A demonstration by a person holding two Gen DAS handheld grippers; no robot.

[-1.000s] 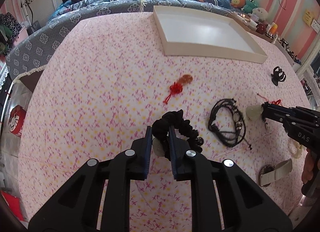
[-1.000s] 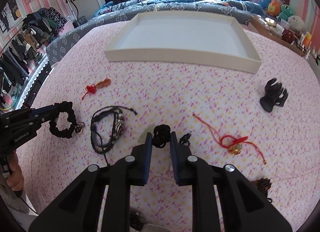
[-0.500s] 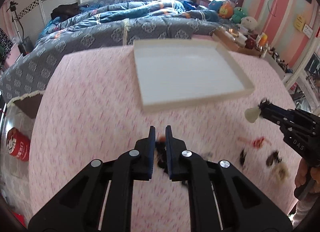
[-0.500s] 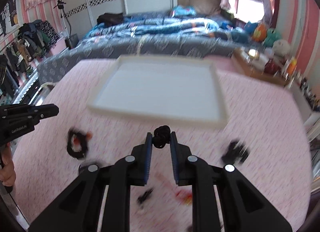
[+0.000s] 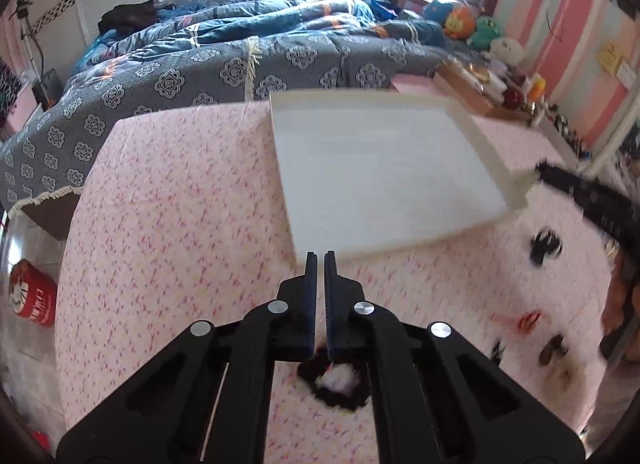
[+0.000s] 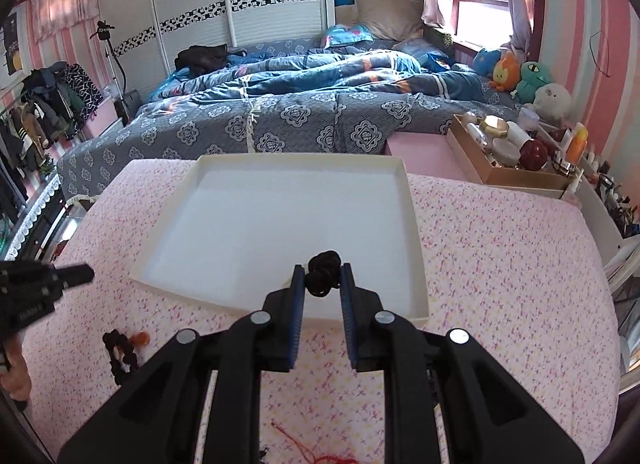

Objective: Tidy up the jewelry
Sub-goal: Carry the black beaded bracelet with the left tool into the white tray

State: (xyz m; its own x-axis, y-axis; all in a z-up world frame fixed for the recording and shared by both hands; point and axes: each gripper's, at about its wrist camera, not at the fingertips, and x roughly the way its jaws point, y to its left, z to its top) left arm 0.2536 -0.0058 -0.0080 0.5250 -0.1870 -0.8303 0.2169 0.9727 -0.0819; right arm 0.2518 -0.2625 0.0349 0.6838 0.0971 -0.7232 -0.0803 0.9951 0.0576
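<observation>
Right gripper [image 6: 321, 279] — fingers clamped on a black knotted cord [image 6: 323, 272], held above the near edge of the white tray [image 6: 412, 223]. Left gripper [image 5: 319, 260] — fingers nearly together, hovering at the tray's near left corner; a black scrunchie [image 5: 340, 384] shows beneath them, though whether they pinch it cannot be told. Both over the pink-patterned worktop [image 6: 500, 264].

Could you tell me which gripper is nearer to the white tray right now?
Right. The right gripper, holding a black knot, is over the tray's near edge. The left gripper has its tips just short of the near rim, off to the tray's left side.
</observation>
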